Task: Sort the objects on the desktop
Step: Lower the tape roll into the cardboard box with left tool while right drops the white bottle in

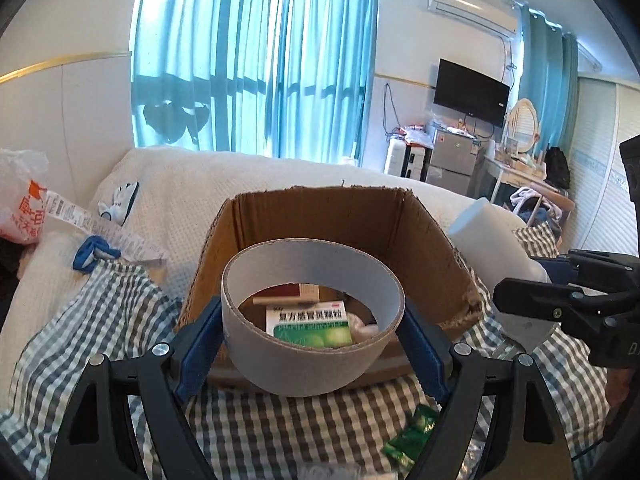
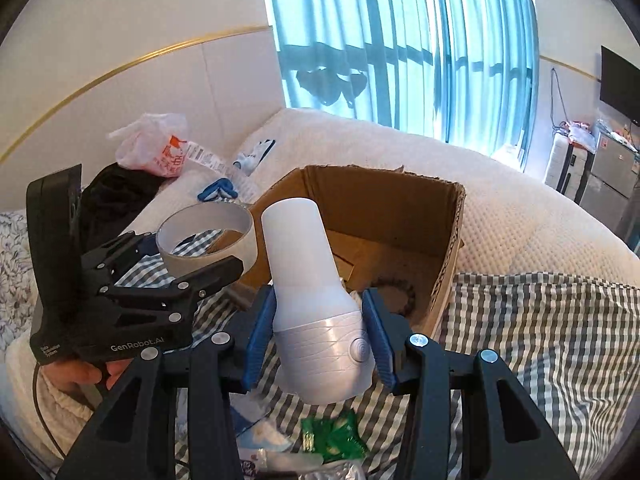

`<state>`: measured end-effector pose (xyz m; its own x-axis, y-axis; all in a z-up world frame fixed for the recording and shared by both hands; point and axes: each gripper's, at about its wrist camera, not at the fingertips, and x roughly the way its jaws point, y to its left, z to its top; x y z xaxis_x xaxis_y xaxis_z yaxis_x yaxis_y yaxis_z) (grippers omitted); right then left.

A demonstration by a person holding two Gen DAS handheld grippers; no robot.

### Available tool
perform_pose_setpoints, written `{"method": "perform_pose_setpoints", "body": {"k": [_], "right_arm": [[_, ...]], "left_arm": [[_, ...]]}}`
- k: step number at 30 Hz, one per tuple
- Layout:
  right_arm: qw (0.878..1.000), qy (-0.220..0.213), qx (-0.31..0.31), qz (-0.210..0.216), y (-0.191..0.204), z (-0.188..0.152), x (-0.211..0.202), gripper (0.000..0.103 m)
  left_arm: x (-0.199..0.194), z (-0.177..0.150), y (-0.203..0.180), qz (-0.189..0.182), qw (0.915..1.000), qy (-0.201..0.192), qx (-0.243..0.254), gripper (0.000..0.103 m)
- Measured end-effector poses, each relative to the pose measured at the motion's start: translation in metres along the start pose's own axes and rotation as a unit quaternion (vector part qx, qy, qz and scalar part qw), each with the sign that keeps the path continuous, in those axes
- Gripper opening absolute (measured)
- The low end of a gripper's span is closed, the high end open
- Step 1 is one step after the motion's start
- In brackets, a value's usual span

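Observation:
My left gripper is shut on a grey tape roll and holds it above the near edge of an open cardboard box. The box holds a green medicine box and other small items. My right gripper is shut on a white device with a tapered nozzle, held in front of the same cardboard box. The left gripper with the tape roll also shows at the left of the right wrist view. The right gripper's fingers and white device show at the right of the left wrist view.
A checked cloth covers the bed in front of the box. Green sachets lie on it below the grippers. A plastic bag, blue clip, paper receipts and dark clothing lie at the left.

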<state>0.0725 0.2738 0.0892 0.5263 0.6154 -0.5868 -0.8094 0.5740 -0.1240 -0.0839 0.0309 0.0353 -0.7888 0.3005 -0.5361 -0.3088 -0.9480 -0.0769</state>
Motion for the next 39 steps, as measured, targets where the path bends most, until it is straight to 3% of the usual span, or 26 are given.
{"method": "perform_pose_setpoints", "body": {"k": [11,21,23,25,28,39], "right_arm": [[0.999,0.004,0.023,-0.027,-0.026,0.028,0.054,0.044],[0.997,0.015,0.065,-0.043,-0.061,0.031,0.102,0.045],[0.996,0.001,0.079,-0.043,-0.066,0.03,0.099,0.062],[0.995,-0.01,0.093,-0.036,-0.07,0.03,0.093,0.067],[0.994,-0.017,0.095,-0.041,-0.068,0.03,0.078,0.067],[0.996,-0.013,0.072,-0.045,-0.026,0.019,0.011,0.067]], "left_arm": [[0.043,0.019,0.009,0.004,1.0,0.003,0.007,0.085],[0.096,0.021,0.022,-0.004,0.9996,0.028,-0.006,0.085],[0.104,0.022,0.021,-0.006,0.9995,0.031,-0.005,0.086],[0.108,0.023,0.019,-0.004,0.9994,0.036,-0.002,0.089],[0.104,0.021,0.017,0.005,0.9991,0.041,0.004,0.099],[0.02,0.014,0.017,0.006,0.9983,0.045,-0.036,0.103]]}}
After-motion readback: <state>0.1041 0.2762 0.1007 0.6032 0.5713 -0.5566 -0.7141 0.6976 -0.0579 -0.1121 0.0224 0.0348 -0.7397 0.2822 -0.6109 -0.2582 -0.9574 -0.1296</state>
